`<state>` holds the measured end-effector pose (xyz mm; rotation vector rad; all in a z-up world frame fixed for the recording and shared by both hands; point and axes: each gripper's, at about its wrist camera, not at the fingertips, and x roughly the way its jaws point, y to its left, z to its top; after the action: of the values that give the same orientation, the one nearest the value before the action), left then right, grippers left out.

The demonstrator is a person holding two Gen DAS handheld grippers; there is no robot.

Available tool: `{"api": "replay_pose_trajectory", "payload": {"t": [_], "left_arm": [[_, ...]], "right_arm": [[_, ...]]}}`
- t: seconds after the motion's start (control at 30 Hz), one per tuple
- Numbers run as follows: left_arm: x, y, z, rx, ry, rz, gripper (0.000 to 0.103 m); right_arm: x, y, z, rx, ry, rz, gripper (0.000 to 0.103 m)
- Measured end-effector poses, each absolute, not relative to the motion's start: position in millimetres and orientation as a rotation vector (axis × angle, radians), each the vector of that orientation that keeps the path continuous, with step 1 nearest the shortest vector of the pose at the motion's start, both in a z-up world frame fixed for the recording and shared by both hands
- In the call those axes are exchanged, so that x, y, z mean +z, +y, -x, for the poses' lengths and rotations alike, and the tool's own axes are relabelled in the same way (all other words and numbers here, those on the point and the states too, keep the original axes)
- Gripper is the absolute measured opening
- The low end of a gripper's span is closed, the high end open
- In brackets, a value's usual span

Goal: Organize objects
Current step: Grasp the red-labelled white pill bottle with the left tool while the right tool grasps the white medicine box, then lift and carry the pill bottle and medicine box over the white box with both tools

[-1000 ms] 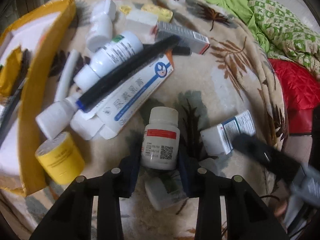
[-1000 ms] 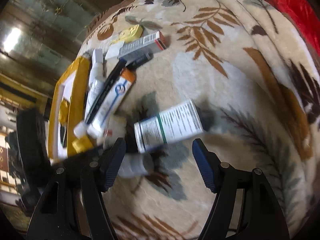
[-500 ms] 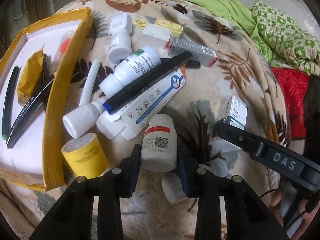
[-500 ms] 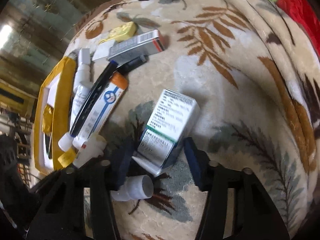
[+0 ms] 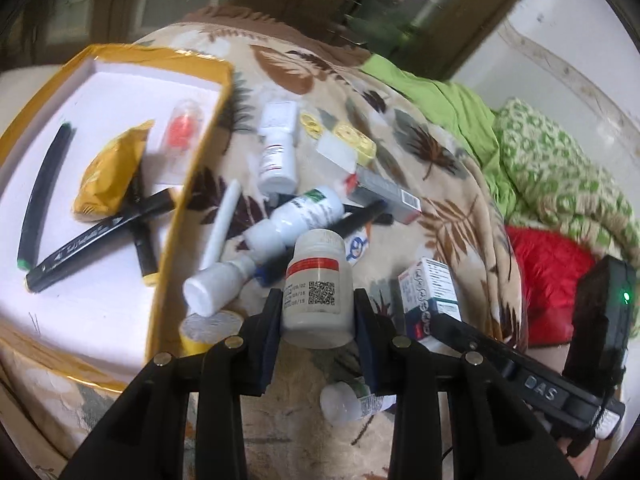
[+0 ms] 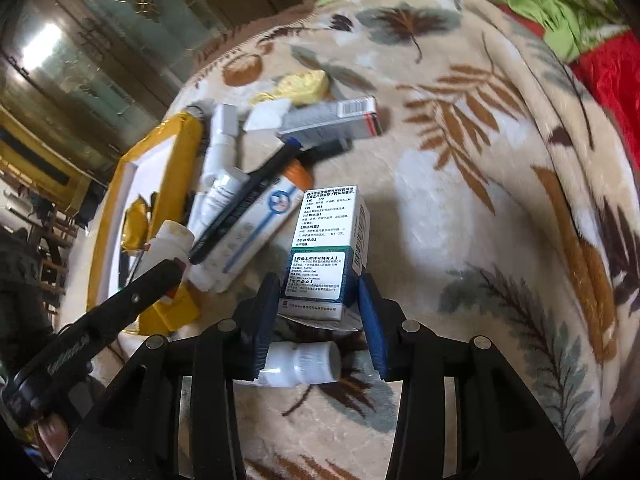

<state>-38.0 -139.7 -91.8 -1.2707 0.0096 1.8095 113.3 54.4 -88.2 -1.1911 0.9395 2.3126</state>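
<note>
Here a leaf-patterned blanket [image 5: 452, 184] carries a yellow-rimmed tray [image 5: 168, 236] on the left, holding black markers [image 5: 100, 236] and a yellow packet [image 5: 110, 172], with a heap of tubes and bottles just beside its rim. The left gripper [image 5: 316, 316] is clamped on a white pill bottle [image 5: 314, 284] with a red band, raised above the heap. The right gripper [image 6: 318, 304] pinches a white-and-teal medicine box [image 6: 326, 256] upright over a small lying bottle [image 6: 300, 364].

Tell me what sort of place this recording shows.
Most likely a bedroom at home: a leaf-print fleece blanket is the work surface, green and red bedding is heaped beside it, and medicine bottles and boxes lie scattered next to a yellow-rimmed tray.
</note>
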Motion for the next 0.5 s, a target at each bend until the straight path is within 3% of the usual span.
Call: {"api": "replay_pose_trajectory", "payload": {"t": [0.5], "left_arm": [[-60, -191, 73, 2.001, 0.02, 1.175, 0.034]], "right_arm": [[-46, -3, -83, 2.565, 0.834, 1.177, 0.04]]}}
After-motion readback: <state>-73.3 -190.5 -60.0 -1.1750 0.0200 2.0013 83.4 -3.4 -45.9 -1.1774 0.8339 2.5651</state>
